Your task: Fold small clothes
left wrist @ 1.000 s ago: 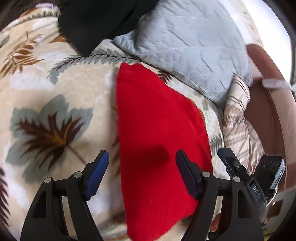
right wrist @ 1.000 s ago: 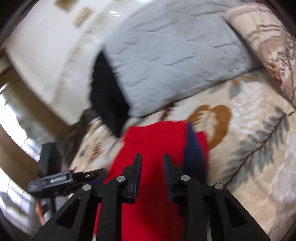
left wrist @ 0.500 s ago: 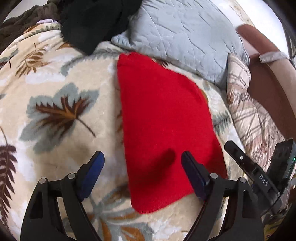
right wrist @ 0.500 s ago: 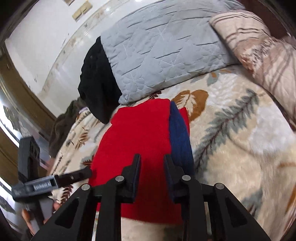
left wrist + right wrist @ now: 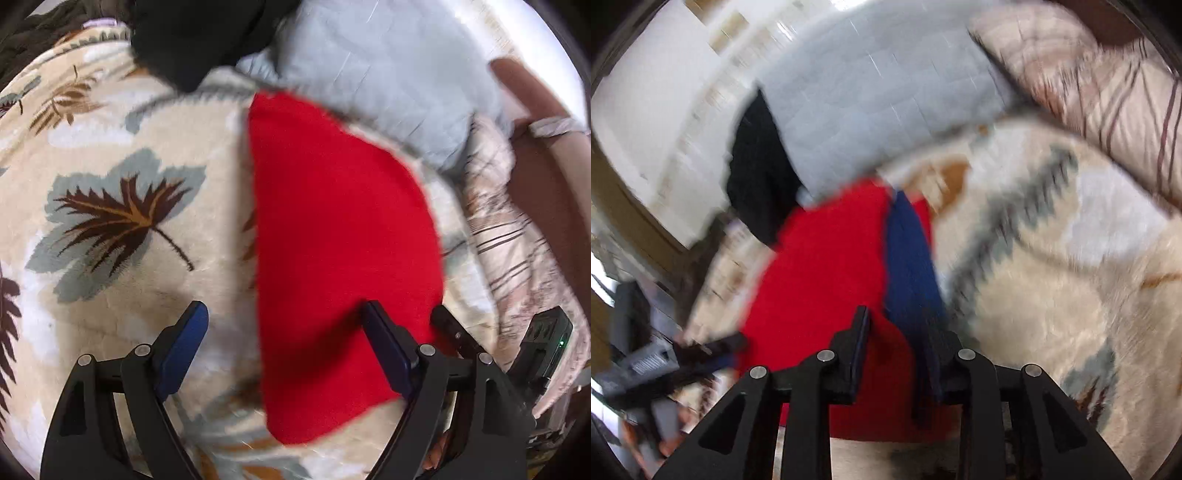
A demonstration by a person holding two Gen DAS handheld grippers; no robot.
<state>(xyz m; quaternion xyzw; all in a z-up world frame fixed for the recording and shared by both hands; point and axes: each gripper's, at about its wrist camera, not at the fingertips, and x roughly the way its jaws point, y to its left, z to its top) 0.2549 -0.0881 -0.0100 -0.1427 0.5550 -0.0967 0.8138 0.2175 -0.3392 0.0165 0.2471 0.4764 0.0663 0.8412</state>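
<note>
A folded red garment (image 5: pixel 340 251) lies flat on the leaf-patterned blanket (image 5: pixel 110 221). My left gripper (image 5: pixel 284 332) is open above the garment's near left edge, holding nothing. In the right wrist view the red garment (image 5: pixel 827 273) has a dark blue band (image 5: pixel 908 266) along its right side. My right gripper (image 5: pixel 895 332) hovers over the garment's near end with its jaws a small gap apart; nothing shows between them. This view is blurred. The right gripper's tip also shows in the left wrist view (image 5: pixel 450 328) by the garment's right edge.
A grey quilted pillow (image 5: pixel 388 74) lies beyond the garment, with a black cloth (image 5: pixel 192 40) to its left. A striped beige pillow (image 5: pixel 517 236) lies to the right, against a brown headboard (image 5: pixel 546 192). The left gripper shows at lower left of the right wrist view (image 5: pixel 665 362).
Both grippers have come down closer to the garment's near end since half a second ago. The right wrist view is now motion-blurred. The garment lies as before.
</note>
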